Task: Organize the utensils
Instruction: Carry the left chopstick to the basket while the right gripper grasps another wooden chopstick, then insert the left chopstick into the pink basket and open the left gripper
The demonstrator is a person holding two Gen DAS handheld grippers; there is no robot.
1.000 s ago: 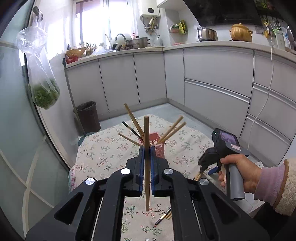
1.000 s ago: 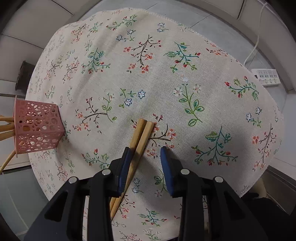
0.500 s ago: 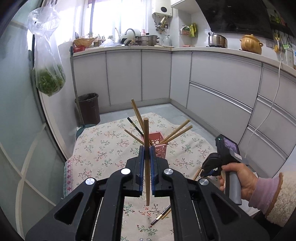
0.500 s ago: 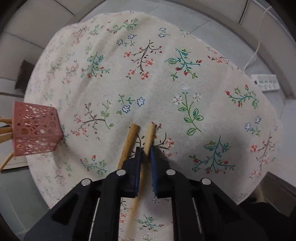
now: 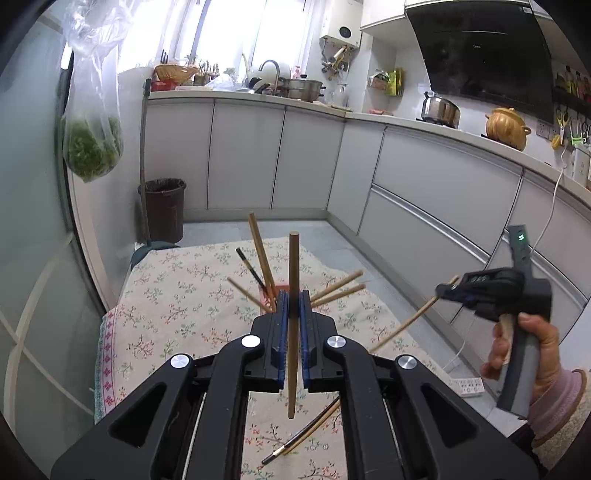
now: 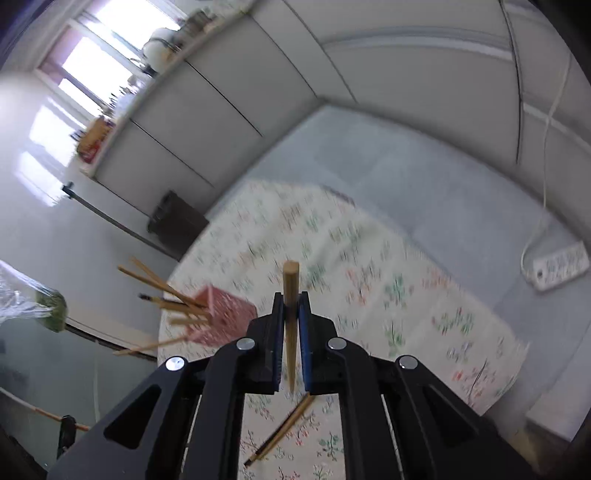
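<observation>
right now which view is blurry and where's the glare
Right wrist view: motion blur smears the floral tablecloth and pink holder, while the chopstick between the jaws stays sharp; the window blows out white. Left wrist view: sharp, window overexposed, cabinets bowed by the fisheye.

Left claw (image 5: pixel 293 314) clamped, right claw (image 6: pixel 291 314) clamped and raised, hand (image 5: pixel 524 350) gripping its handle

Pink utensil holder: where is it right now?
In the right wrist view the pink utensil holder sits on the floral tablecloth, left of the right gripper, with several chopsticks fanning out of it.
</observation>
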